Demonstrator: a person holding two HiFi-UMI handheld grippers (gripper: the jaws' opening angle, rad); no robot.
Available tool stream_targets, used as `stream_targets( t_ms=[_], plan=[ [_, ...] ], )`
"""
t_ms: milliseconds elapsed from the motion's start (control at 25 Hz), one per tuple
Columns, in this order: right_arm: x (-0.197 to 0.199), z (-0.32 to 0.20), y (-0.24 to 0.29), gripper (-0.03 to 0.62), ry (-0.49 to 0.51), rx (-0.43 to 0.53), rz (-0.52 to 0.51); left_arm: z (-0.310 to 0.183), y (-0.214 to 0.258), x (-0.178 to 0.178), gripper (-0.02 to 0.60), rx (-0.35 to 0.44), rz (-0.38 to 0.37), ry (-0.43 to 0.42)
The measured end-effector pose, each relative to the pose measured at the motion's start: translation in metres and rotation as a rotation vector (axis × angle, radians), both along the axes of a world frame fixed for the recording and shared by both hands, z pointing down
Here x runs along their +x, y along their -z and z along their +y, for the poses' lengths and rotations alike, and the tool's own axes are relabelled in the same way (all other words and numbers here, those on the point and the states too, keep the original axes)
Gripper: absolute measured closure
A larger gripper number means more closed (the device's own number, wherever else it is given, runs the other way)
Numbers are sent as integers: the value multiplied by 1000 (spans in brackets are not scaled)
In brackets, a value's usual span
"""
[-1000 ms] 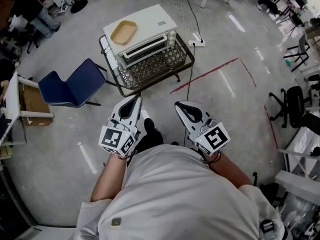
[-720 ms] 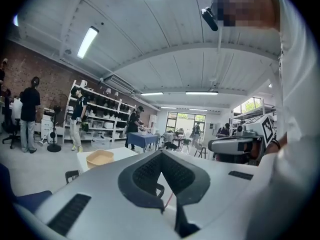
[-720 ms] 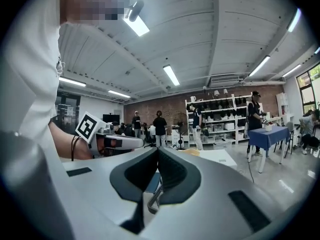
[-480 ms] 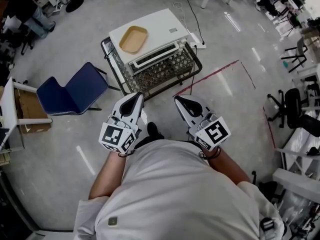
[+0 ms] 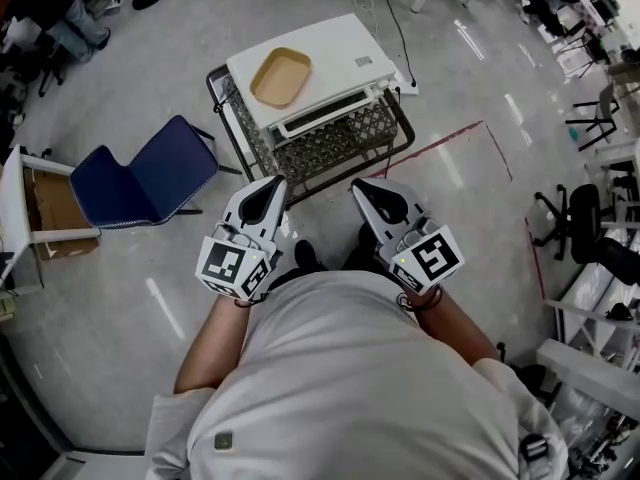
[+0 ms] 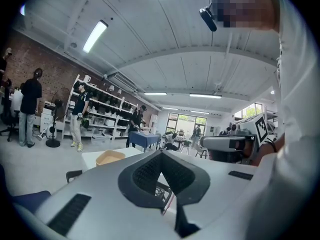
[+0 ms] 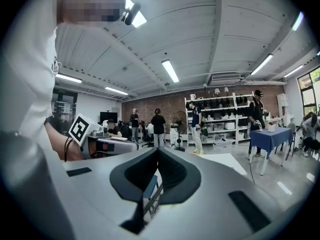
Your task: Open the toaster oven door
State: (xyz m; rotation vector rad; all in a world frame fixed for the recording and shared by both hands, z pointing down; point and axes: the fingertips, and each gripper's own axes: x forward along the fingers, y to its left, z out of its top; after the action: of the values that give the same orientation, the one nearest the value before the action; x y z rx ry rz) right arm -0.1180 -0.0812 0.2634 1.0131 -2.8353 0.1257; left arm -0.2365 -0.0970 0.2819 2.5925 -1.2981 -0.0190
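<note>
Both tools are being held out in front of the person's chest, side by side and apart from each other, pointing across the floor toward the toaster oven (image 5: 335, 53). The left tool (image 5: 274, 184) is showing its jaws pressed together at the tips with nothing between them; its own view is confirming the dark pads meeting in a closed point. The right tool (image 5: 358, 186) is reading the same way: jaws together, nothing held. The marker cubes are sitting at the wrist end of each tool, close to the person's white shirt (image 5: 360, 388). The white toaster oven is sitting on a black wire cart (image 5: 335, 150) just ahead of the tool tips, not touched by either one. Its front is facing the person and the door (image 5: 325, 111) is lying shut, with the pale handle bar running along its upper edge. A tan tray (image 5: 279, 77) is resting on the left part of the oven's top. A blue chair (image 5: 150, 173) is standing on the floor to the left of the cart, near it but not touching. A cardboard box (image 5: 60, 218) is sitting further left. A red tape line (image 5: 440, 146) is running across the grey floor to the right of the cart. In the tool views, people are standing by shelving along a brick wall in the background.
</note>
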Motion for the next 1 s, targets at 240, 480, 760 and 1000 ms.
stream_targets(
  t_ms=[240, 480, 760, 1000],
  plan=[
    [5, -37, 0, 576, 35, 7, 6, -27, -8, 6, 565, -20, -23, 27],
    [16, -93, -8, 576, 120, 35, 49, -68, -16, 23, 565, -35, -74, 73],
    [34, -160, -21, 576, 247, 5, 87, -120, -30, 44, 563, -97, -114, 129],
    [47, -206, -51, 571, 360, -68, 132, -156, -59, 55, 560, -163, -178, 170]
  ],
)
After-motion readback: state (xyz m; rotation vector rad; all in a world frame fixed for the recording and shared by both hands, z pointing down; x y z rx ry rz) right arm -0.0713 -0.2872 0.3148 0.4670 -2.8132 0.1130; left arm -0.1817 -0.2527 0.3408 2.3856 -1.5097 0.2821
